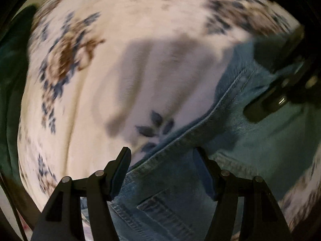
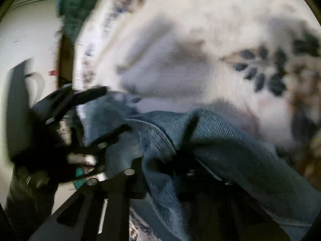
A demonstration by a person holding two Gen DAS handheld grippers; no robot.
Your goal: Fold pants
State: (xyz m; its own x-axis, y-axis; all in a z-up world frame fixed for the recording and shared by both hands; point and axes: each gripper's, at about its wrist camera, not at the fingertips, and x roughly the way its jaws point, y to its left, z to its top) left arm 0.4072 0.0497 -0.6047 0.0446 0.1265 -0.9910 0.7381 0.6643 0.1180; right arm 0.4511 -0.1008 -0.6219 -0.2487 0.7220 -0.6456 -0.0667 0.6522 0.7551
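Light blue denim pants (image 1: pixel 250 140) lie on a white floral bedsheet (image 1: pixel 124 76). My left gripper (image 1: pixel 162 158) is open just above the pants' edge seam, with a back pocket (image 1: pixel 164 206) below it. My right gripper shows at the right of the left wrist view (image 1: pixel 280 92), down on the denim. In the right wrist view the right gripper (image 2: pixel 160 164) is shut on a bunched fold of the pants (image 2: pixel 230 140), which drapes over its fingers. The left gripper (image 2: pixel 80 108) shows blurred at the left there, jaws apart over denim.
The bedsheet (image 2: pixel 200 40) covers the whole surface around the pants. A dark green cloth (image 1: pixel 12 80) lies along the bed's left edge. A pale wall (image 2: pixel 30 40) lies beyond the bed edge.
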